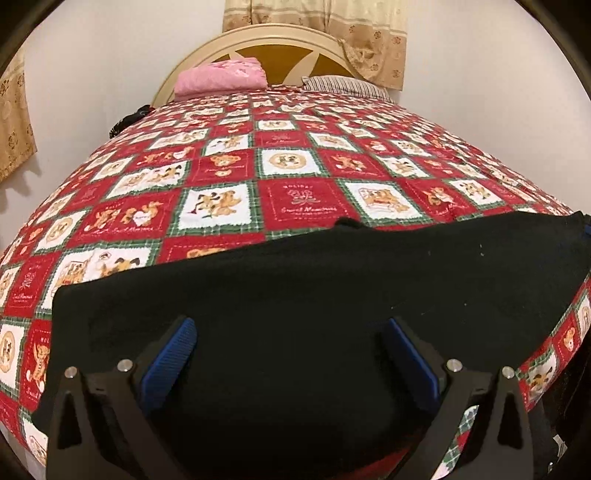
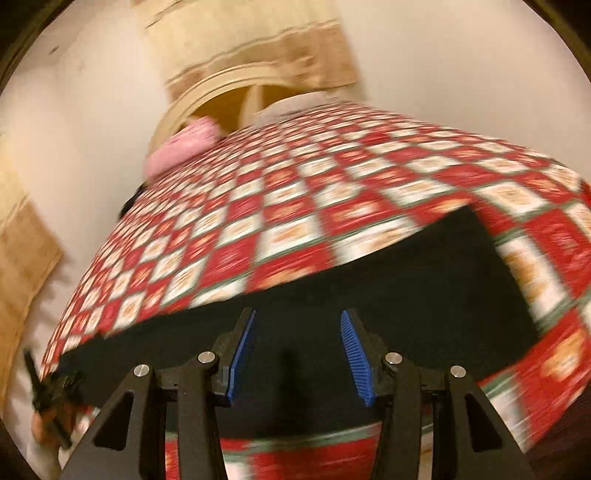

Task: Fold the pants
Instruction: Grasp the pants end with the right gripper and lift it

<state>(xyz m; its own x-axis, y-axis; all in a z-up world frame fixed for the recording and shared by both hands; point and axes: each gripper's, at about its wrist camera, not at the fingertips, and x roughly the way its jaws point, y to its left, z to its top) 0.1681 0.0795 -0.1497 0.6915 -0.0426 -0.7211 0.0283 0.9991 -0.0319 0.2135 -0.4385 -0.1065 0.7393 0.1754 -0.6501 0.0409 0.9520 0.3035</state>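
We see the black pants (image 1: 314, 295) lying flat on the bed, near its foot edge, as one long dark band across the quilt (image 1: 288, 166). Their far edge is almost straight, with one small bump in the middle. In the right wrist view the pants (image 2: 406, 280) are the same dark band, but this picture is blurred, so we cannot tell fine details of the cloth.

The left claw (image 1: 291, 328) stands released over the pants, its two blue pads wide apart and nothing between them. We cannot tell if the tips touch the cloth. The right claw (image 2: 297, 325) is also released, its blue pads apart above the near edge of the pants and holding nothing.

The quilt has red and white squares with bear pictures and green borders. At the head of the bed, a pink folded blanket (image 1: 221, 77) lies beside a striped pillow (image 1: 343, 86), both in front of the round cream headboard (image 1: 273, 40). Beige curtains (image 1: 354, 33) hang on the wall behind.
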